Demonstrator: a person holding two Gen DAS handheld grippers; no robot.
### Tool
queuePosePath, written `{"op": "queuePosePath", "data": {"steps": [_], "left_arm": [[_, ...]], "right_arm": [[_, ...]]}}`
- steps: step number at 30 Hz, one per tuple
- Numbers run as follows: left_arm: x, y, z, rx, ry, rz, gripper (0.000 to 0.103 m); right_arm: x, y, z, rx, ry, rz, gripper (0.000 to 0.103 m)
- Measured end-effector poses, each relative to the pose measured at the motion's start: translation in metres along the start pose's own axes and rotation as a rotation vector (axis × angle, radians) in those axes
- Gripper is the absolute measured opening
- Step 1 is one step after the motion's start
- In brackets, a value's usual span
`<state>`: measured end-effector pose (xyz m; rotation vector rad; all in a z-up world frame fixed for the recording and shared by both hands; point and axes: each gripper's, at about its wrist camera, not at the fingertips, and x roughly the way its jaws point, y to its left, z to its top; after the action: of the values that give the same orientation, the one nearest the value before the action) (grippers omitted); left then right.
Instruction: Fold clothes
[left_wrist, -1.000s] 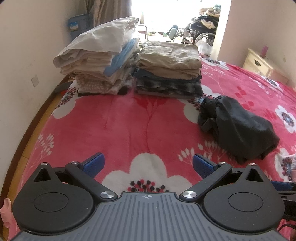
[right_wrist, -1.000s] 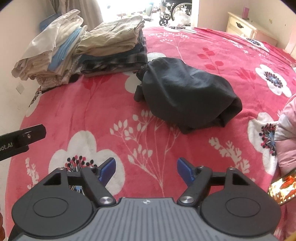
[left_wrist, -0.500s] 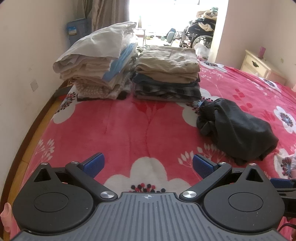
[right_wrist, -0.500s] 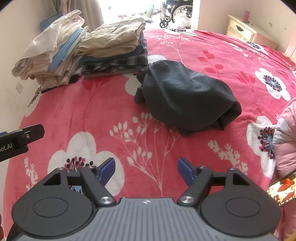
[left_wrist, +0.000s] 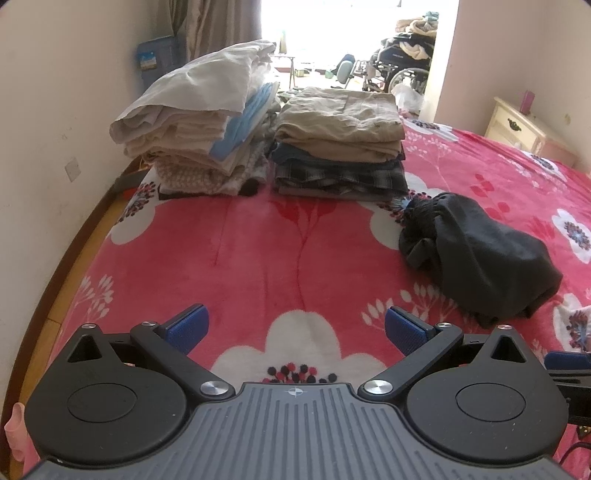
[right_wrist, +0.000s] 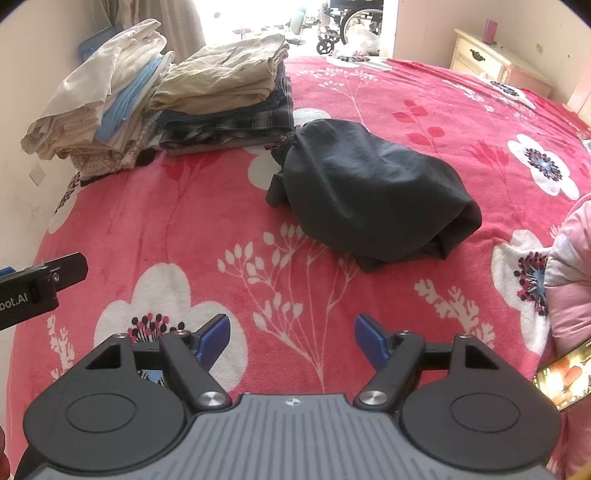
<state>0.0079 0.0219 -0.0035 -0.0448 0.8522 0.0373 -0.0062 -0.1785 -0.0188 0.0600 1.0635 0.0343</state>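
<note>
far left, by the wall: light stack (left_wrist: 195, 122) of whites/creams w/ a blue piece poking out, a bit lopsided. just beside it, tan stack (left_wrist: 340, 144), khakis on top of plaid + dark items, edges squared. both sit at the far edge of the bed (left_wrist: 258, 251), prob parked there so the middle stays free as a folding area.

left tool (left_wrist: 294, 325) hovers low over the near part of the blanket, pads spread wide, nothing btwn them, angled down at a white flower print. looks like it's idling, waiting on the next piece.

right of centre: dark garment (right_wrist: 373, 192), unfolded, lumped in a mound w/ a gathered end pointing at the tan stack, near it but whether they touch i can't tell. it's the only loose item on show, so likely next to fold. it lies well ahead of both tools, neither touching it.

right tool (right_wrist: 291, 339) also spread, empty, aimed down at the blanket w/ the garment straight ahead of it. reads as lined up for a reach: grab an edge, drag it to the open middle, flatten.

far right: pink bedding (right_wrist: 569, 280) bunched at the edge, nightstand (right_wrist: 480, 55) beyond the bed. doorway at back w/ a wheelchair, not part of the job.
</note>
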Motion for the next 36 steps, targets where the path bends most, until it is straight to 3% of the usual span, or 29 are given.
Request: {"op": "queuePosePath", "data": {"steps": [26, 36], "left_arm": [[0.002, -0.003, 0.000, 0.014, -0.008, 0.003, 0.102], [0.020, -0.027, 0.007, 0.090, -0.066, -0.077, 0.103]], "right_arm": [[0.003, -0.001, 0.005, 0.002, -0.004, 0.007, 0.078], [0.013, -0.028, 0.007, 0.045, -0.025, 0.027, 0.078]]}}
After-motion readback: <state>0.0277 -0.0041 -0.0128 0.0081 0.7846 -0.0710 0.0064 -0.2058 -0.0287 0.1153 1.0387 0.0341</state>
